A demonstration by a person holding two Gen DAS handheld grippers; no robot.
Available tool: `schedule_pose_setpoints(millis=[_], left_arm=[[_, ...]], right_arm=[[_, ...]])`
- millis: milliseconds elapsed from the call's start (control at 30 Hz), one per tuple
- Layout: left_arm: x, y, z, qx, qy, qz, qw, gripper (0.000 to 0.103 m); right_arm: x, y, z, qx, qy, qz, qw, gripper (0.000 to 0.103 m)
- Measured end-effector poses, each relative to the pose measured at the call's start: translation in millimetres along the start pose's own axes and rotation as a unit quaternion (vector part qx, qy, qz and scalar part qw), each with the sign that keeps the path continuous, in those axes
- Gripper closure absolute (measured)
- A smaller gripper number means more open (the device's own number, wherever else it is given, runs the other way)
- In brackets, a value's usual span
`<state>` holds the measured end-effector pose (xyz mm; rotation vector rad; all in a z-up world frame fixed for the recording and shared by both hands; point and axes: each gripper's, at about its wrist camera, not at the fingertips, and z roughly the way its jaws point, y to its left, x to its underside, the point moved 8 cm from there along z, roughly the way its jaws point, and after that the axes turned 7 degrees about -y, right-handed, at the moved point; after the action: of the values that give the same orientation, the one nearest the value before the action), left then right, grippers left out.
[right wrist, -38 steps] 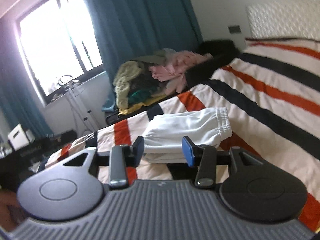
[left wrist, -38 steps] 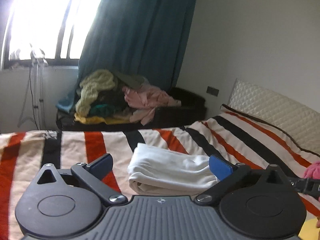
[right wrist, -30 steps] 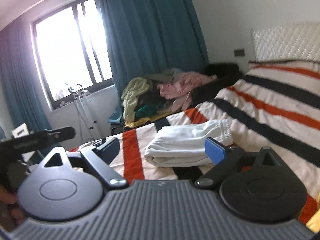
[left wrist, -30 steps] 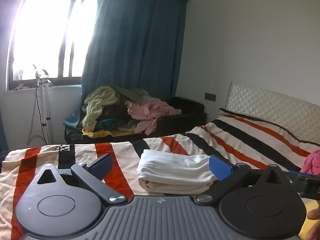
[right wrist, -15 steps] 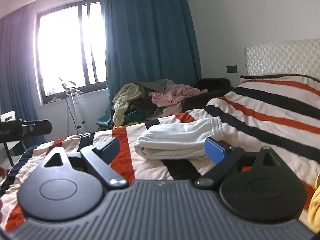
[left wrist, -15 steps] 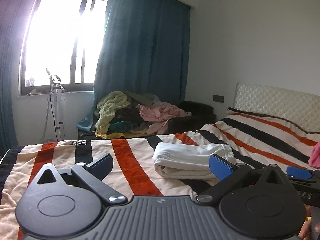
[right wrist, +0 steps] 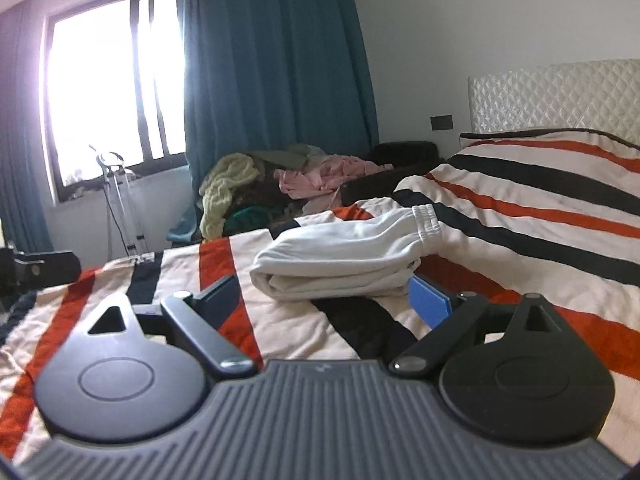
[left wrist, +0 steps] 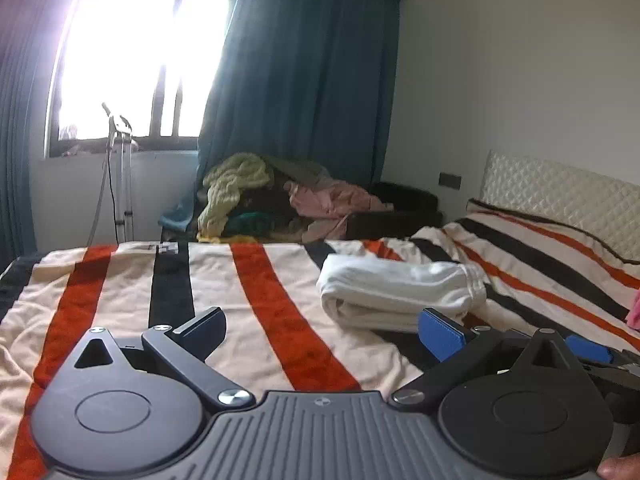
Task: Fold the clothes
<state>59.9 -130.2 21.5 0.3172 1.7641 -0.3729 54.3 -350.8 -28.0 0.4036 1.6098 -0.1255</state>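
Note:
A folded white garment (left wrist: 396, 292) lies on the striped bedspread (left wrist: 120, 300); it also shows in the right wrist view (right wrist: 344, 256). My left gripper (left wrist: 324, 330) is open and empty, held above the bed with the garment ahead to its right. My right gripper (right wrist: 324, 298) is open and empty, just short of the garment's near edge. The right gripper's blue tip (left wrist: 588, 350) shows at the right edge of the left wrist view.
A pile of unfolded clothes (left wrist: 280, 196) lies on a dark sofa (left wrist: 404, 208) beyond the bed, in front of a teal curtain (left wrist: 304, 80). A metal stand (left wrist: 118, 172) is by the window. The quilted headboard (right wrist: 560, 96) is at right. A pink item (left wrist: 634, 312) lies at far right.
Both grippers have pulled back from the folded garment and risen. The right gripper, narrowly open at first, opened wide about a second ago. The garment stays put.

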Motion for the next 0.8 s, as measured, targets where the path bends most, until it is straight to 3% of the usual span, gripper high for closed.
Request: schedule_pose_setpoints(millis=[800], left_arm=[[15.6,-4.8,1.0,-0.008,0.016,0.022,0.9996,0.000]], right_arm=[[7.7,6.9,0.5,0.005,0.007,-0.014,1.000,0.010]])
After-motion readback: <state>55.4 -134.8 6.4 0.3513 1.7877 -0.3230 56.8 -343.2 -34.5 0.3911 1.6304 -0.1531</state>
